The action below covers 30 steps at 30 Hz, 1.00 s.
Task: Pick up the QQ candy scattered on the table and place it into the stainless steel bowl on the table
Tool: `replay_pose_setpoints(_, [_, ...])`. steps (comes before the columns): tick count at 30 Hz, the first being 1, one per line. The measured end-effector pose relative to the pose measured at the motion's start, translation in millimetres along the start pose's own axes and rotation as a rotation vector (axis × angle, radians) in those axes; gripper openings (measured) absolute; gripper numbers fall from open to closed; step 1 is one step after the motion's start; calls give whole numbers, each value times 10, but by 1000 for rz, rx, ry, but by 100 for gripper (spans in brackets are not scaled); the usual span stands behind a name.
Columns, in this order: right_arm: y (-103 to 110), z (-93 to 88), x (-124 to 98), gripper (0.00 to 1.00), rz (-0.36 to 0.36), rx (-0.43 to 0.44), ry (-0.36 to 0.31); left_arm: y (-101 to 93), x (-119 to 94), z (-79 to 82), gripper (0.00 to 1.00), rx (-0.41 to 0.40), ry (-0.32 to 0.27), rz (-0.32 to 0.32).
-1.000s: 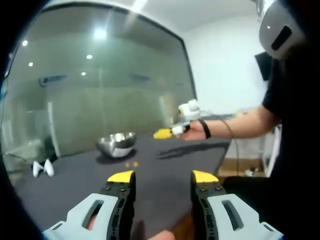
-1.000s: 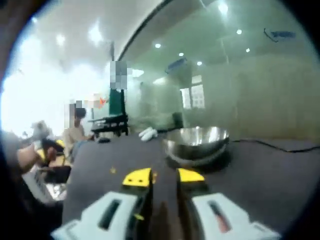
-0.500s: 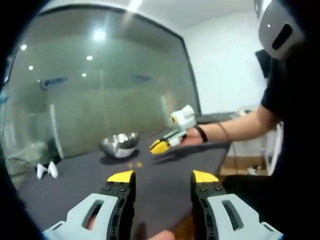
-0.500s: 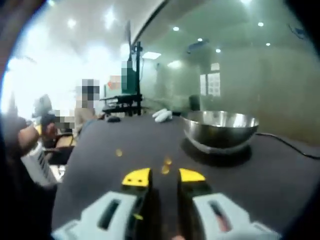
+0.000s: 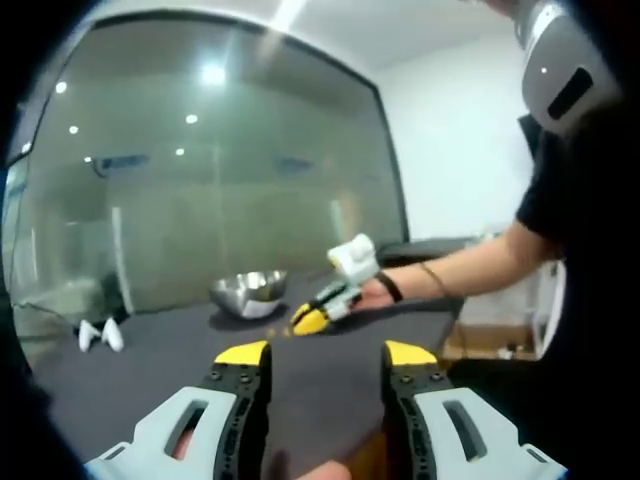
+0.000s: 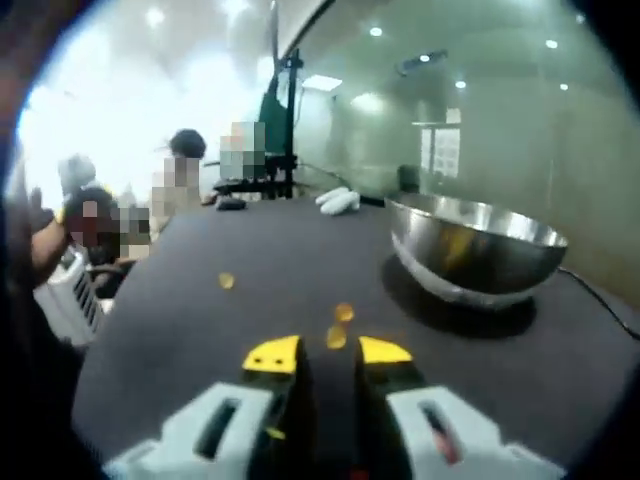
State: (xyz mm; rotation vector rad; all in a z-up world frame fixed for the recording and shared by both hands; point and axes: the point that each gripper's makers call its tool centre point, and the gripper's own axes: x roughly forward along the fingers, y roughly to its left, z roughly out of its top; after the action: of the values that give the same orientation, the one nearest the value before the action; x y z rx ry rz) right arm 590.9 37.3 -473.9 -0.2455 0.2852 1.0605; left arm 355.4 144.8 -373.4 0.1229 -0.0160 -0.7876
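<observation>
In the left gripper view, the left gripper (image 5: 327, 362) hovers with jaws spread wide, empty. Ahead of it, the right gripper (image 5: 312, 317) reaches down toward the dark table (image 5: 150, 350), short of the shiny stainless steel bowl (image 5: 248, 293).

In the right gripper view, two small orange QQ candies (image 6: 339, 325) lie just beyond the nearly shut, empty jaws; another candy (image 6: 227, 282) sits farther left. They look light, soft and slippery: pinch one gently across its middle. The bowl stands ahead-right, nothing between.
</observation>
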Motion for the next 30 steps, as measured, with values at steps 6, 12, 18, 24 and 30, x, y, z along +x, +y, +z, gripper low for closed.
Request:
replay_pose_setpoints(6, [-30,-56,123,22,8,18,14,9,13,-30,45,7,12,-3])
replay_pose_setpoints(12, [-44,-39,183,21,4,32,8,31,16,-25,45,3,10,-2])
replay_pose_setpoints(18, [10,-21,182,20,17,21,13,15,50,-25,45,8,11,-10])
replay_pose_setpoints(24, [18,-12,193,9,4,-2,13,15,55,-38,45,8,17,-11])
replay_pose_setpoints(30, [52,0,187,9,2,-5,9,18,43,-55,45,6,23,-10])
